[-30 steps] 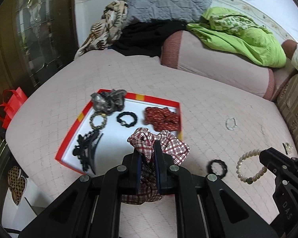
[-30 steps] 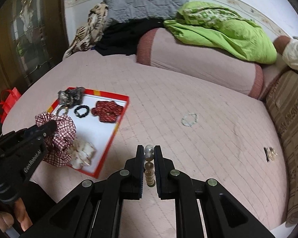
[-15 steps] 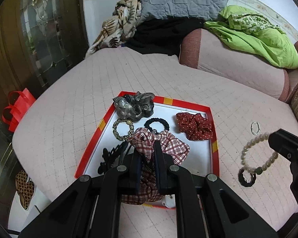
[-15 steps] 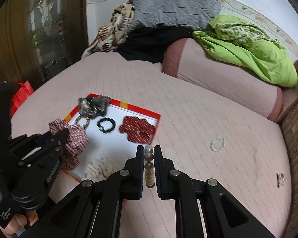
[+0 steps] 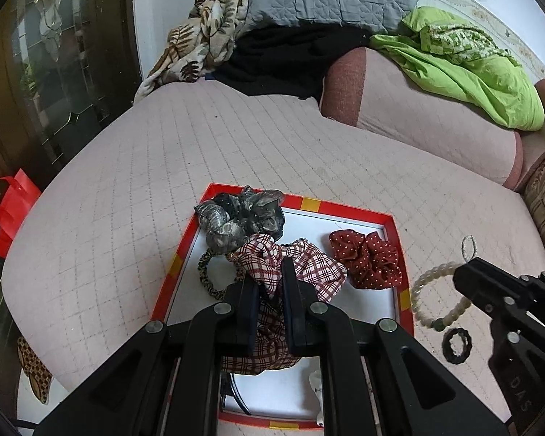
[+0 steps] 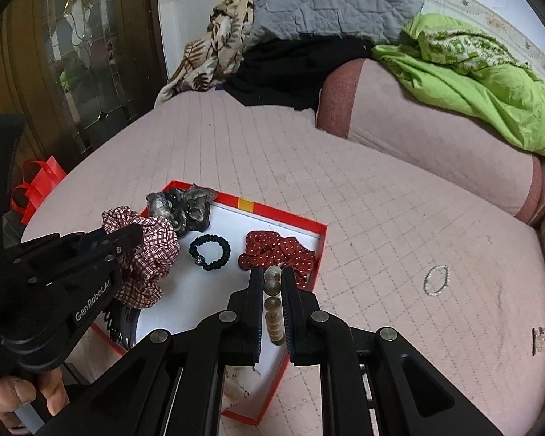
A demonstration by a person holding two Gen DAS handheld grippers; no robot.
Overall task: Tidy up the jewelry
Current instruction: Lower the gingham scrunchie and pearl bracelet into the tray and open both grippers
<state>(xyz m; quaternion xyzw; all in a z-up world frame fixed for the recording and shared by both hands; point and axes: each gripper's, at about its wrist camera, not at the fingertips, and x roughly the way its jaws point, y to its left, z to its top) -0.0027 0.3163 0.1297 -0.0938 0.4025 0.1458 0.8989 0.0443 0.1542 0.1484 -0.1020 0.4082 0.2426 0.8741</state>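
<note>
My left gripper (image 5: 269, 272) is shut on a red plaid scrunchie (image 5: 294, 265) and holds it over the red-rimmed white tray (image 5: 392, 225). My right gripper (image 6: 272, 279) is shut on a pearl bead bracelet (image 6: 273, 305), held above the tray's right edge (image 6: 319, 250); the bracelet also shows in the left wrist view (image 5: 428, 305). In the tray lie a grey scrunchie (image 5: 236, 214), a red dotted scrunchie (image 5: 367, 261), a black hair tie (image 6: 210, 251), a gold-black hair tie (image 5: 209, 279) and a black claw clip (image 6: 121, 323).
On the pink quilted bed (image 5: 163, 181) lie a black beaded ring (image 5: 456, 345), a clear bead bracelet (image 6: 436, 279) and a small gold clip (image 6: 539, 339). A pink bolster (image 6: 436, 134), green blanket and grey pillow are at the back. A red bag (image 5: 7, 210) is off the left edge.
Both grippers have moved left and forward over the tray, each still holding its item. The plaid scrunchie now covers the black hair tie in the left wrist view.
</note>
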